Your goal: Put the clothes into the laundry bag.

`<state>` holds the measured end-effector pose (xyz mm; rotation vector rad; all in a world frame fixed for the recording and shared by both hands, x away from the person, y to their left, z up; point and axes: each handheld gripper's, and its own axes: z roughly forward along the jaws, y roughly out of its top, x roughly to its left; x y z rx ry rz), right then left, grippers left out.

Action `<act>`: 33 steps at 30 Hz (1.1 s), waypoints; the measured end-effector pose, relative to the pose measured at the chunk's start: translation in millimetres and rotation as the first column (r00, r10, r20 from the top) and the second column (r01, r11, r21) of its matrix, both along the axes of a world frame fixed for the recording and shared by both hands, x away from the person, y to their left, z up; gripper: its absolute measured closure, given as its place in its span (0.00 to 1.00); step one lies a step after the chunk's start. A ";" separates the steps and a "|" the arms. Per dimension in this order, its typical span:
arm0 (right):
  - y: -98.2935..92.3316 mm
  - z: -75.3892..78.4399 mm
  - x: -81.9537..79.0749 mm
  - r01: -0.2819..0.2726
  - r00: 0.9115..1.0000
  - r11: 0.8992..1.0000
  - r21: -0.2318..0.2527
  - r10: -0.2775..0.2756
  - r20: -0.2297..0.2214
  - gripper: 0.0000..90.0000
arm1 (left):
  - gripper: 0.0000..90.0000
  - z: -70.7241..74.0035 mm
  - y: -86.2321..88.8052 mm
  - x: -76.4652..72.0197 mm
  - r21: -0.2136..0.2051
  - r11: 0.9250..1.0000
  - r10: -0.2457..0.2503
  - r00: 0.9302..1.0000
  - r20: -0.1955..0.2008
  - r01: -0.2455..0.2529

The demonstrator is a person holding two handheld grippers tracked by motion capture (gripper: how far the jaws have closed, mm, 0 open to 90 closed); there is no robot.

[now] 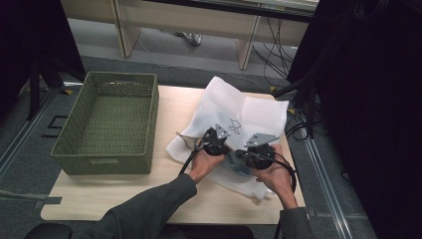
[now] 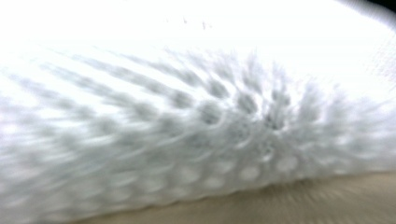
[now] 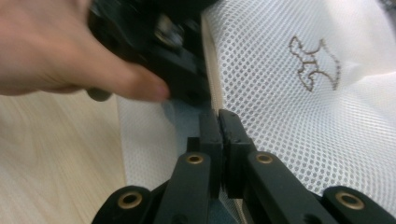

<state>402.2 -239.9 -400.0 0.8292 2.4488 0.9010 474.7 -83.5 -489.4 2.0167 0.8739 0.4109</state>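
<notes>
I am keeping the right gripper (image 3: 219,122) with its fingers closed on the near edge of the white mesh bag (image 1: 234,112), which is lying on the desk (image 1: 169,104) beside the green basket (image 1: 107,124). The left gripper (image 1: 215,140) is sitting on the bag just beside it, and I cannot tell how its fingers are standing, as its view is blurred.

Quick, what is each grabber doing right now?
Left gripper: on the white mesh bag, cannot tell if it grips.
Right gripper: closed, pinching the bag's edge.

From my station, the high view is evenly lit on the table (image 1: 99,199) but black at both sides beyond it. The left gripper view is motion-smeared and overexposed on the white mesh bag (image 2: 196,116). The right gripper view is sharp on the mesh, with the near hand (image 3: 60,46) blurred.
</notes>
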 end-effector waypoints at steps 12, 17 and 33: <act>-2.3 -22.7 6.8 -0.001 0.998 1.000 -0.015 0.000 -0.056 1.00 | 0.26 21.7 42.1 -36.4 -0.013 0.993 -0.121 0.987 -0.105 0.120; -2.7 -23.5 6.1 0.019 0.999 1.000 0.003 -0.019 -0.045 1.00 | 0.18 20.4 70.4 -65.4 0.051 0.982 -0.172 0.975 -0.137 0.181; 0.4 -19.1 6.9 -0.034 0.998 0.999 0.010 0.035 -0.050 1.00 | 0.85 5.1 26.2 -28.7 0.144 0.980 -0.133 0.991 -0.030 0.136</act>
